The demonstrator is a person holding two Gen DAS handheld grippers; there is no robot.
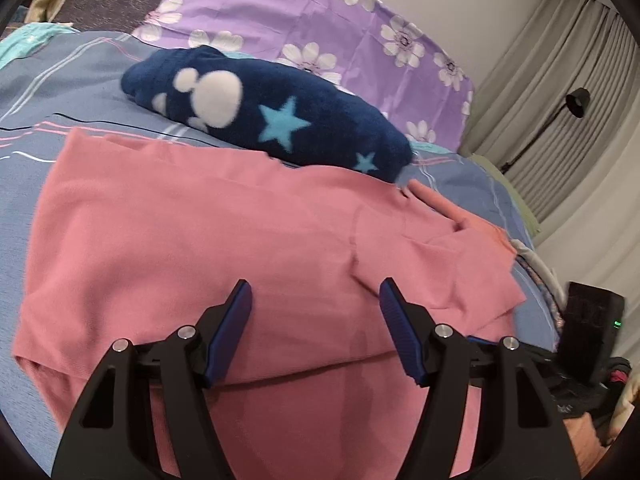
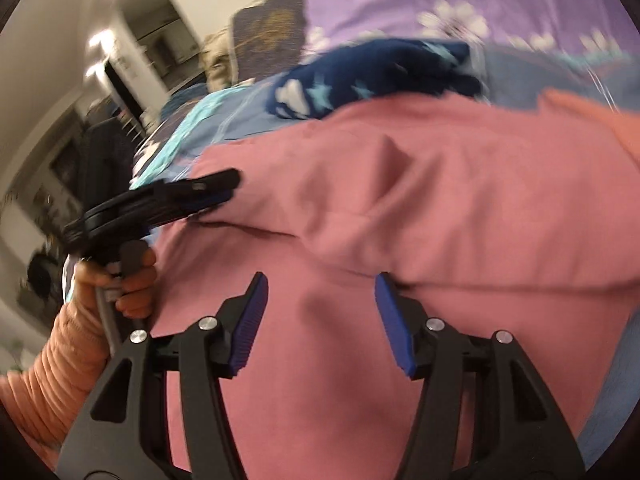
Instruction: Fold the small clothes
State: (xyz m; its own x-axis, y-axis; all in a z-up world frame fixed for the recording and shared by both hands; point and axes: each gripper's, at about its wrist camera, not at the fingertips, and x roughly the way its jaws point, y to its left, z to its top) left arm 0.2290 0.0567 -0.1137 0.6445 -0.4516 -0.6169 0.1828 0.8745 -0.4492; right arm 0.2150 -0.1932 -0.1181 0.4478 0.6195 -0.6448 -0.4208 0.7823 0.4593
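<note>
Both grippers spread wide, holding nothing — left gripper (image 1: 316,290) and right gripper (image 2: 318,282) hover over the pink garment (image 1: 200,232) on the bed (image 1: 60,80).

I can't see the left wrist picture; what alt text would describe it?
An open black claw with blue pads hovers over a pink garment spread on a blue striped bedsheet. Behind the garment lies a folded navy fleece with white paw prints and light blue stars, in front of a purple flowered pillow. Grey curtains hang at the right.
</note>
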